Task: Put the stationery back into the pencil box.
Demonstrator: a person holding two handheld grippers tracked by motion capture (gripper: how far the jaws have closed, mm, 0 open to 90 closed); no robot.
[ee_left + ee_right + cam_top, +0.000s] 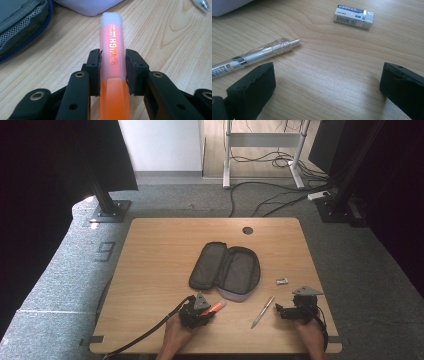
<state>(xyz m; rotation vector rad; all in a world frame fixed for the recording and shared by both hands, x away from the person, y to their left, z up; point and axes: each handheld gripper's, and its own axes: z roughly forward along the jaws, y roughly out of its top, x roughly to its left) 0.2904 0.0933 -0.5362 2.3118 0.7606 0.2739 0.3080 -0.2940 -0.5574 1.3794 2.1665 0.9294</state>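
My left gripper (113, 66) is shut on an orange highlighter (112, 47) with a frosted white cap; both pads press its sides just above the wooden table. From above, that left gripper (202, 312) sits near the front edge with the highlighter (216, 308) pointing toward the open grey pencil case (226, 269). My right gripper (327, 82) stands open over bare wood, nothing between its jaws. It rests at the front right (286, 311). A clear pen (259, 55) lies just beyond its left jaw, and a white eraser (354, 15) lies farther off.
The pen (263, 311) lies between the two grippers and the eraser (282, 281) sits right of the case. A round cable hole (247, 230) marks the table's far side. Beyond the table (160, 245) are floor cables and stand bases.
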